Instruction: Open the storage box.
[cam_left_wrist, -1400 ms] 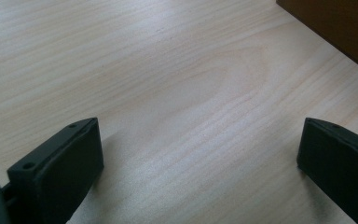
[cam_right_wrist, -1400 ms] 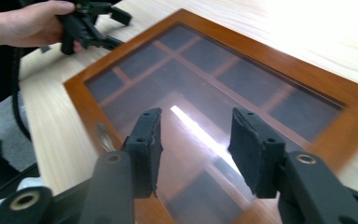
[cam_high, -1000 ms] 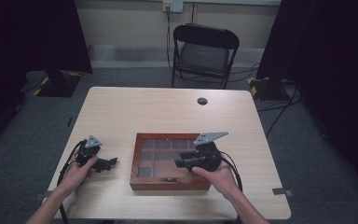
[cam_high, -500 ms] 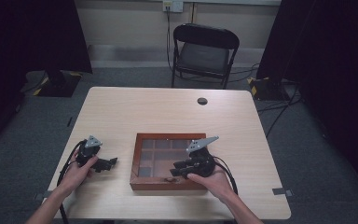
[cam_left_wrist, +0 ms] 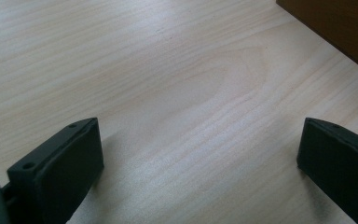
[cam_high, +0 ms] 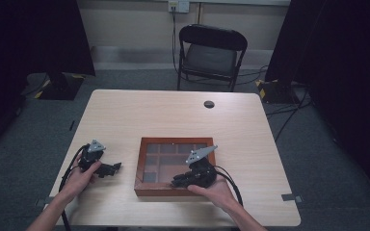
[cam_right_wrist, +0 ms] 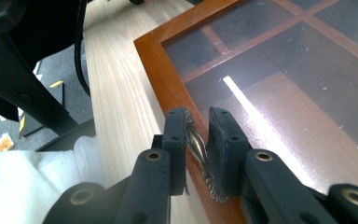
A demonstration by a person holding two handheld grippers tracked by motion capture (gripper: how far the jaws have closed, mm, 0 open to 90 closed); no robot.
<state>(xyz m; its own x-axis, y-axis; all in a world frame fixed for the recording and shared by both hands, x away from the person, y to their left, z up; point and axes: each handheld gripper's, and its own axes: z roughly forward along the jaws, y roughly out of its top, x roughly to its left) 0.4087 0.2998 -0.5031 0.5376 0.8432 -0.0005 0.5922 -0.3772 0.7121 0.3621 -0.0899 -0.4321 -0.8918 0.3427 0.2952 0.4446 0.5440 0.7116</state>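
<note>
The right gripper (cam_right_wrist: 198, 123), its jaws just closing, pinches the ornate silver metal handle (cam_right_wrist: 200, 154) on the near edge of the glass-lidded brown wooden box (cam_high: 144, 144) near the table's middle. To the left, the left gripper (cam_high: 110, 169) rests spread wide on the light wooden table (cam_high: 173, 115).

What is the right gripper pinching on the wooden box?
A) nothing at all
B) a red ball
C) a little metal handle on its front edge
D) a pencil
C: in the right gripper view, the right gripper has its jaws closed around a small twisted metal handle on the edge of the glass-topped wooden box.
</note>
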